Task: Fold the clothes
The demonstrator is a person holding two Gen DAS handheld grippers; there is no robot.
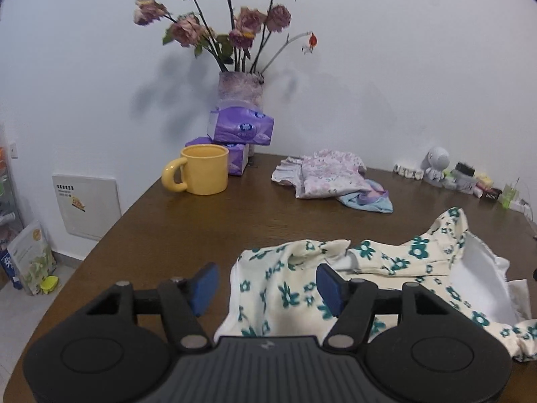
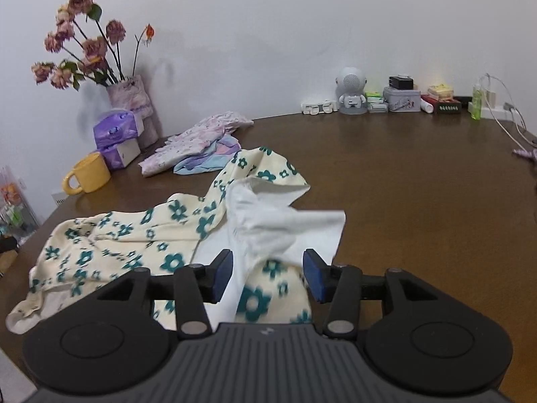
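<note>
A cream garment with teal flowers and a white inside (image 1: 396,268) lies crumpled on the brown table (image 1: 201,221). My left gripper (image 1: 265,285) is open, just above the garment's left edge, with cloth showing between its blue pads (image 1: 204,283). In the right wrist view the same garment (image 2: 134,245) spreads to the left, its white lining (image 2: 278,221) turned up. My right gripper (image 2: 266,275) is open, with a blurred fold of the cloth between its pads (image 2: 223,273). Whether either touches the cloth I cannot tell.
A small pile of pink and blue clothes (image 1: 329,178) lies further back. A yellow mug (image 1: 201,171), purple tissue packs (image 1: 241,127) and a flower vase (image 1: 240,87) stand at the back left. Small items, a white speaker figure (image 2: 350,92) and cables (image 2: 506,117) line the far wall.
</note>
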